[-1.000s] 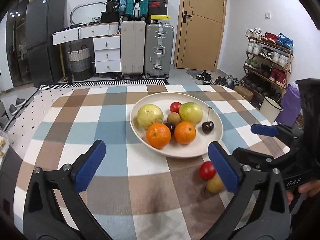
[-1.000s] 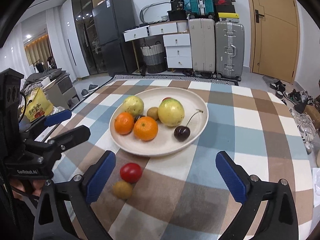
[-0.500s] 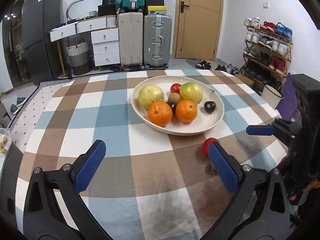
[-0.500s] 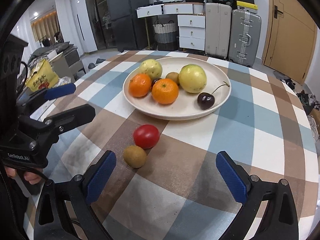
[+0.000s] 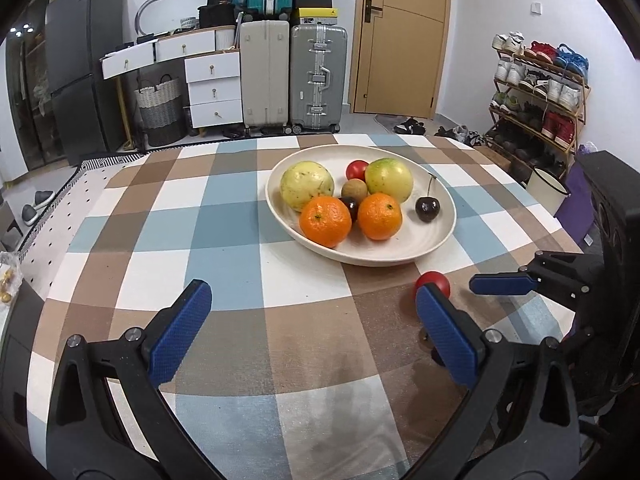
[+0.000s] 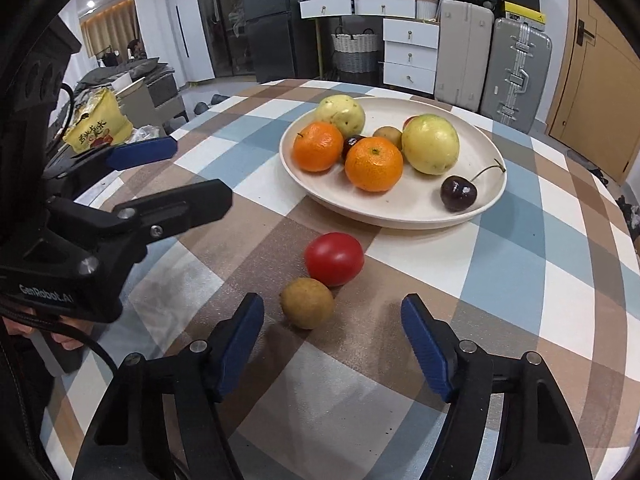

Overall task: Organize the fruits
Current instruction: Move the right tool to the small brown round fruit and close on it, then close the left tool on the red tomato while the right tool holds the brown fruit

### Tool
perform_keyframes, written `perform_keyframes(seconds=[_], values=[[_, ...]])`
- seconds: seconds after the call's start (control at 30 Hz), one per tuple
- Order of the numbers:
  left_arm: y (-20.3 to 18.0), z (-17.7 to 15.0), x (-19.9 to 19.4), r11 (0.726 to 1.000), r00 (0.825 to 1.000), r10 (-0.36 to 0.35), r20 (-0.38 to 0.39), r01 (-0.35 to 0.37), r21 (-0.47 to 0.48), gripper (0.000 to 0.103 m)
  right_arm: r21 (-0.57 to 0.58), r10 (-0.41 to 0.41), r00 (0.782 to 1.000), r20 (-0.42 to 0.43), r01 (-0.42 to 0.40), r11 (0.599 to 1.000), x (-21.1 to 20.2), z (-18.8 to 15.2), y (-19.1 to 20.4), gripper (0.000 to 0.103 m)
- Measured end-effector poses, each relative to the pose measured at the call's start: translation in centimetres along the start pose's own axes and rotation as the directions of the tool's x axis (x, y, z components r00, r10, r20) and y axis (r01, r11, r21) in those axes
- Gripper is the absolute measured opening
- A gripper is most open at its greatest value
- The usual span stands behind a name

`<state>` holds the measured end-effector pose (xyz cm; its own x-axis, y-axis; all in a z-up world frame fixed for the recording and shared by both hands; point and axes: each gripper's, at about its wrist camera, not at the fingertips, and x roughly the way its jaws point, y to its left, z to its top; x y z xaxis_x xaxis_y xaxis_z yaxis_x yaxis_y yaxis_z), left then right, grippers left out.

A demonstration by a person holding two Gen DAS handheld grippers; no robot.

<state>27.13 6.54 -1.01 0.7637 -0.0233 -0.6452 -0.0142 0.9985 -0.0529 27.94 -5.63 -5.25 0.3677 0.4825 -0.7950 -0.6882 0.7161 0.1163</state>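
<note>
two fruits off the plate [image 6: 394, 216]; right tool [image 6: 332, 322] half-wide, has been closing, empty, nearing kiwi [image 6: 307, 302]; next: straddle, squeeze.

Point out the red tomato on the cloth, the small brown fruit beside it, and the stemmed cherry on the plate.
Red tomato [image 6: 334, 258], right wrist view: middle of its upper side.
Small brown fruit [image 6: 307, 303], right wrist view: centre of its skin.
Stemmed cherry [image 6: 459, 193], right wrist view: its dark body, not the stem.
</note>
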Motion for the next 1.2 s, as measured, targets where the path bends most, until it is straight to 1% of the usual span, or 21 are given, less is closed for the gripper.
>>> perform_keyframes(seconds=[0.07, 0.23, 0.43, 0.5, 0.7, 0.9, 1.13, 1.2], values=[[-0.1, 0.0, 0.0, 1.000, 1.000, -0.001, -0.002, 0.001, 0.001, 0.102, -0.009, 0.000, 1.000, -0.008, 0.000, 1.000, 0.2, 0.0, 0.2, 0.064], [-0.2, 0.0, -0.1, 1.000, 1.000, -0.013, 0.001, 0.013, -0.004, 0.102, -0.015, -0.002, 1.000, -0.002, 0.002, 1.000, 0.0, 0.0, 0.3, 0.055], [-0.2, -0.1, 0.0, 1.000, 1.000, -0.022, -0.012, 0.022, -0.008, 0.102, -0.036, 0.002, 1.000, 0.005, -0.001, 0.999, -0.1, -0.1, 0.5, 0.035], [-0.2, -0.1, 0.1, 1.000, 1.000, -0.021, -0.014, 0.021, -0.009, 0.102, -0.045, 0.010, 1.000, 0.006, -0.009, 0.999, -0.1, -0.2, 0.7, 0.027], [-0.2, -0.1, 0.1, 1.000, 1.000, -0.026, -0.013, 0.026, -0.018, 0.102, -0.041, 0.025, 0.999, 0.021, -0.024, 0.999, -0.4, -0.2, 0.6, 0.027], [-0.2, -0.1, 0.2, 0.999, 0.999, -0.032, -0.014, 0.032, -0.022, 0.102, -0.025, 0.034, 0.998, 0.057, -0.032, 0.999, -1.4, -0.1, 0.1, 0.027], [-0.8, -0.1, 0.8, 0.999, 0.999, -0.040, -0.021, 0.040, -0.008, 0.102, 0.018, 0.021, 0.993, 0.117, -0.023, 1.000, -3.4, 0.1, -1.4, 0.027], [-1.1, -0.1, 1.2, 0.999, 0.998, -0.052, -0.037, 0.052, -0.005, 0.102, 0.036, 0.003, 0.991, 0.132, -0.008, 0.999, -4.0, 0.1, -2.1, 0.027]])
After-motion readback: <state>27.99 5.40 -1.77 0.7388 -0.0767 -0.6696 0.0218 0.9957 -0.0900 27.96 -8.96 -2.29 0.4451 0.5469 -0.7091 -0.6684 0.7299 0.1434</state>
